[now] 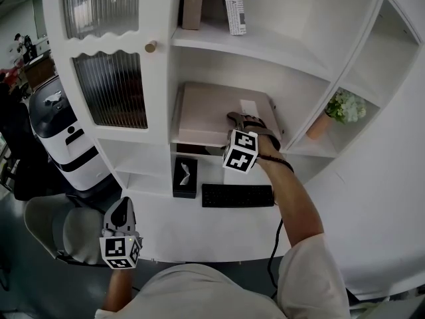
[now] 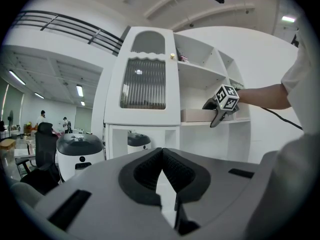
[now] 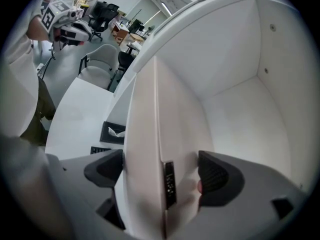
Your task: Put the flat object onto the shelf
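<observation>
The flat object (image 1: 212,111) is a pale pinkish-beige slab lying flat on the middle shelf (image 1: 199,140) of a white shelving unit. My right gripper (image 1: 249,120) is at its near right edge. In the right gripper view the slab (image 3: 185,134) and the shelf board run between the jaws of the right gripper (image 3: 160,166), which stand wide, the right pad clear of the slab. My left gripper (image 1: 121,208) hangs low at the left, away from the shelf. Its jaws (image 2: 162,156) meet, with nothing between them. From there I see the slab (image 2: 197,115) and the right gripper (image 2: 217,115).
On the desk below are a black keyboard (image 1: 238,195) and a black tissue box (image 1: 184,177). A flower pot (image 1: 344,106) stands in the right compartment and books (image 1: 232,5) on the upper shelf. A ribbed-glass cabinet door (image 1: 109,88) is at the left, a grey chair (image 1: 63,228) below.
</observation>
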Demonstrator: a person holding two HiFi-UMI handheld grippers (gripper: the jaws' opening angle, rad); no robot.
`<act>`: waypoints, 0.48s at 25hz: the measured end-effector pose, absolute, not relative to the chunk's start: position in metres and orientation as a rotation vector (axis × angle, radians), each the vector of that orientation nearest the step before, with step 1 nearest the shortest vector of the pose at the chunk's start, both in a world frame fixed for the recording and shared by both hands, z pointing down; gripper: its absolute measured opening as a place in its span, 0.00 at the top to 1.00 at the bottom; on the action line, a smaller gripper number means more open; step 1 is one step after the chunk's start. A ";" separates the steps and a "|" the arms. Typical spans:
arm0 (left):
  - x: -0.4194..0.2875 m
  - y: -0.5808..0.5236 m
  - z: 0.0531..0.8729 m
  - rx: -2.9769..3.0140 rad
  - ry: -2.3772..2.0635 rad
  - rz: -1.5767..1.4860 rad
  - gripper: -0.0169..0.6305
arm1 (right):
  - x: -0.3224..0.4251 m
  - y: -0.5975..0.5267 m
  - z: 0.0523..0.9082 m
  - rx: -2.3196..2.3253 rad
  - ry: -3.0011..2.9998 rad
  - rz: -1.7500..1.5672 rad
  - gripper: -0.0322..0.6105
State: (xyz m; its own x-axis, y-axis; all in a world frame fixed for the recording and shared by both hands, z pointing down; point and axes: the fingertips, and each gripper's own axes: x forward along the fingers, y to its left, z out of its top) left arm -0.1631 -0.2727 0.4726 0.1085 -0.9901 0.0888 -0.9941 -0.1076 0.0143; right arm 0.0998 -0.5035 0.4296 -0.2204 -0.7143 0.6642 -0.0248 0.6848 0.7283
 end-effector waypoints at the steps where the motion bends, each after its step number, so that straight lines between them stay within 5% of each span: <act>1: -0.163 -0.272 0.473 2.287 -2.049 0.088 0.97 | 0.100 -0.501 0.427 0.607 -1.703 -0.713 0.20; 12: -0.154 -0.269 0.472 2.321 -2.014 0.083 0.97 | 0.107 -0.472 0.404 0.690 -1.687 -0.807 0.32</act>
State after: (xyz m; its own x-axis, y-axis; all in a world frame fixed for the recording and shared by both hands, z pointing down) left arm -0.1544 -0.2685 0.4723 0.1412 -0.9863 0.0849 -0.9900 -0.1403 0.0161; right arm 0.1069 -0.4717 0.4041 -0.2415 -0.7822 0.5742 -0.0436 0.5999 0.7989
